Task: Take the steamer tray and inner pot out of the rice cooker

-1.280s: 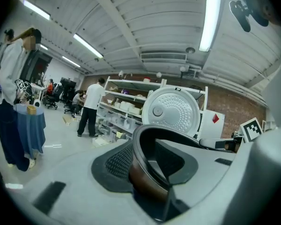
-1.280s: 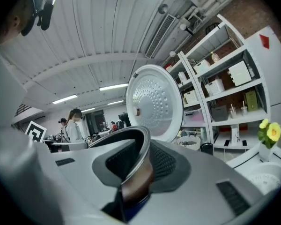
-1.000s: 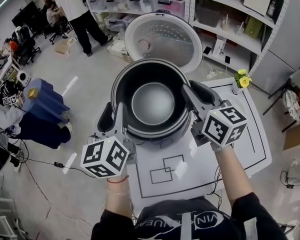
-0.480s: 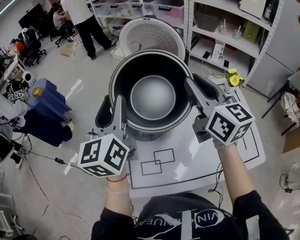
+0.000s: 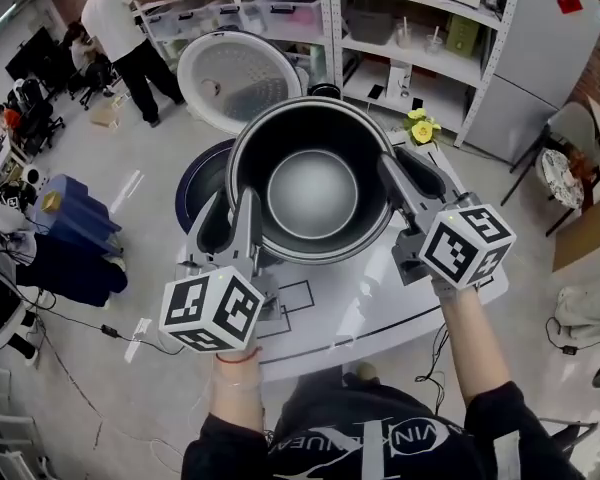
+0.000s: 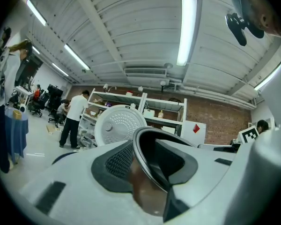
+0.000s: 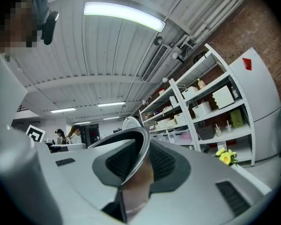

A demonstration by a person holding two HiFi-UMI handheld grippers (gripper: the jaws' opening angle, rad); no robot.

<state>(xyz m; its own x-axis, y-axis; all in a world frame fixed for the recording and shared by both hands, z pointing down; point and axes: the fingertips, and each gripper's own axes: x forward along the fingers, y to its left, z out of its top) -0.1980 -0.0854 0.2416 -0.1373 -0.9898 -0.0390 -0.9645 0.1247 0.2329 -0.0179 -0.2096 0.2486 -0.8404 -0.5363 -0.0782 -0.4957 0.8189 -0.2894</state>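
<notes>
The dark inner pot, with a grey metal bottom, hangs in the air between my two grippers, above the white table. My left gripper is shut on the pot's left rim. My right gripper is shut on the right rim. The rice cooker's body shows behind the pot to the left, and its round lid stands open. I see no steamer tray.
Yellow flowers stand at the table's far right corner. Shelves with boxes and a grey fridge stand beyond the table. A person stands at the back left near chairs. Cables lie on the floor to the left.
Both grippers have lifted the pot up out of the cooker and carried it to the right. The cooker body now shows empty to the pot's left.
</notes>
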